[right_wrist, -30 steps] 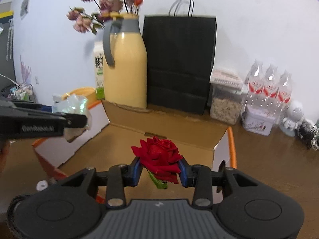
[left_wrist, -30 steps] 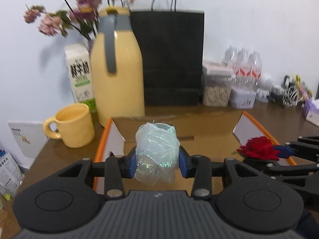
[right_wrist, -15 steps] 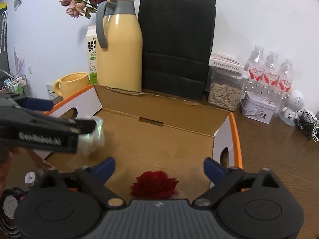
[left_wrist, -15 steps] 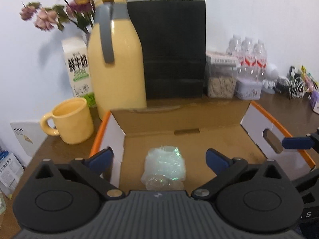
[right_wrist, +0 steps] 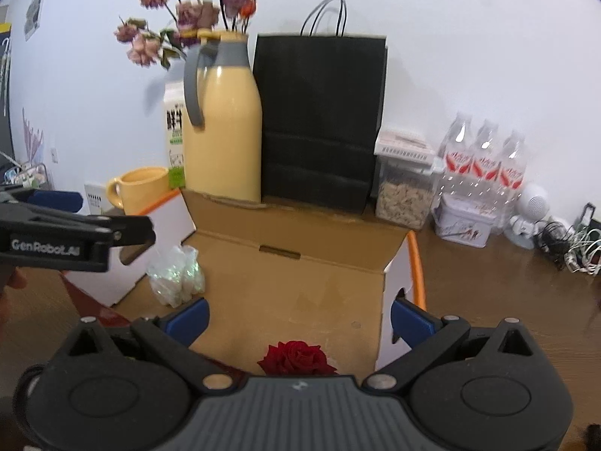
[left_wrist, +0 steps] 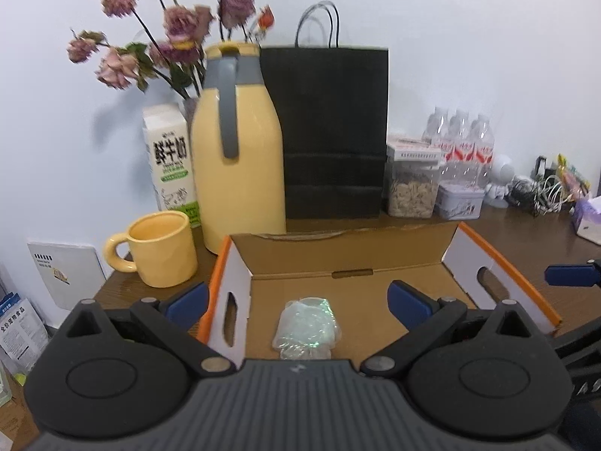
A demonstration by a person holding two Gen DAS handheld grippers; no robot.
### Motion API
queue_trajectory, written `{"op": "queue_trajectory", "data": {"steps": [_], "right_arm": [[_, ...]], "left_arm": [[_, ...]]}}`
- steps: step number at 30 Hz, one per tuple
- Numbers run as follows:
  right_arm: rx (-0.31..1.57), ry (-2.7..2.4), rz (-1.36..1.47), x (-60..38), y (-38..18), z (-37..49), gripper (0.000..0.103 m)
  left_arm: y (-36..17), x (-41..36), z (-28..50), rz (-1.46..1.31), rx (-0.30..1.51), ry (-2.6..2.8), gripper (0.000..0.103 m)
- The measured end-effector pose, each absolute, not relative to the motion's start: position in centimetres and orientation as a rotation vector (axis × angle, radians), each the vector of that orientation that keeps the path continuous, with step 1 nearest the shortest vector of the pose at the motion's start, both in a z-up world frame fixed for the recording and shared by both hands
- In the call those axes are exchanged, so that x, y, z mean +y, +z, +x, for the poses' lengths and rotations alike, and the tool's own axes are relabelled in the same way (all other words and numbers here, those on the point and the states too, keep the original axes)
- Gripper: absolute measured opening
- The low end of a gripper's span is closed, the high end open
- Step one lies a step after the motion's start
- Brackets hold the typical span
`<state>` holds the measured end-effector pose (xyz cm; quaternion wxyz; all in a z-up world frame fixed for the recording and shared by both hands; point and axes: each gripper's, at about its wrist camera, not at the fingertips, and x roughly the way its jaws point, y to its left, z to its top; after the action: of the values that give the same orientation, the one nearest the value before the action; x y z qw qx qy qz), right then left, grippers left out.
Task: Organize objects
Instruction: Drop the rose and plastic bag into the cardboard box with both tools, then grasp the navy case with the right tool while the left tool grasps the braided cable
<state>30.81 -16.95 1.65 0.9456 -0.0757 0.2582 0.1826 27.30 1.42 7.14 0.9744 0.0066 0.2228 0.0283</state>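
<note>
On a wooden table (left_wrist: pixel 526 236), an open cardboard box (left_wrist: pixel 349 259) takes in two small items, each let go by one of two hand-held claws. At left, the left claw (left_wrist: pixel 298 302) stands released, its blue pads spread wide and touching nothing, its jaws having just been opening; below it, a crinkled iridescent plastic bundle (left_wrist: pixel 306 327) lies on the box floor near the left wall, apparently dropped there to be stored. At right, the right claw (right_wrist: pixel 300 317) is likewise released, its jaws just opened and empty, with a single red rose head (right_wrist: pixel 296 359) resting on the box floor at the near edge, well apart from the bundle.

Along the wall, apparently out of the way, stand one yellow mug (left_wrist: pixel 161 250), one milk carton (left_wrist: pixel 171 161), one yellow flask (left_wrist: pixel 240 158), one black paper bag (left_wrist: pixel 332 131), one seed jar (left_wrist: pixel 411 184), one small tin (left_wrist: pixel 460 201) and three water bottles (left_wrist: pixel 462 143). Judging by the two items inside, the sorting looks underway.
</note>
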Motion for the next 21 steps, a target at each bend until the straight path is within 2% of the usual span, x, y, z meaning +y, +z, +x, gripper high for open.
{"op": "queue_trajectory", "data": {"steps": [10, 21], "right_arm": [[0.474, 0.330, -0.165, -20.3, 2.3, 24.1, 0.103], [0.569, 0.271, -0.088, -22.1, -1.2, 20.5, 0.103]], "left_arm": [[7.1, 4.3, 20.2, 0.016, 0.382, 0.110, 0.103], [2.9, 5.8, 15.7, -0.008, 0.525, 0.143, 0.103]]}}
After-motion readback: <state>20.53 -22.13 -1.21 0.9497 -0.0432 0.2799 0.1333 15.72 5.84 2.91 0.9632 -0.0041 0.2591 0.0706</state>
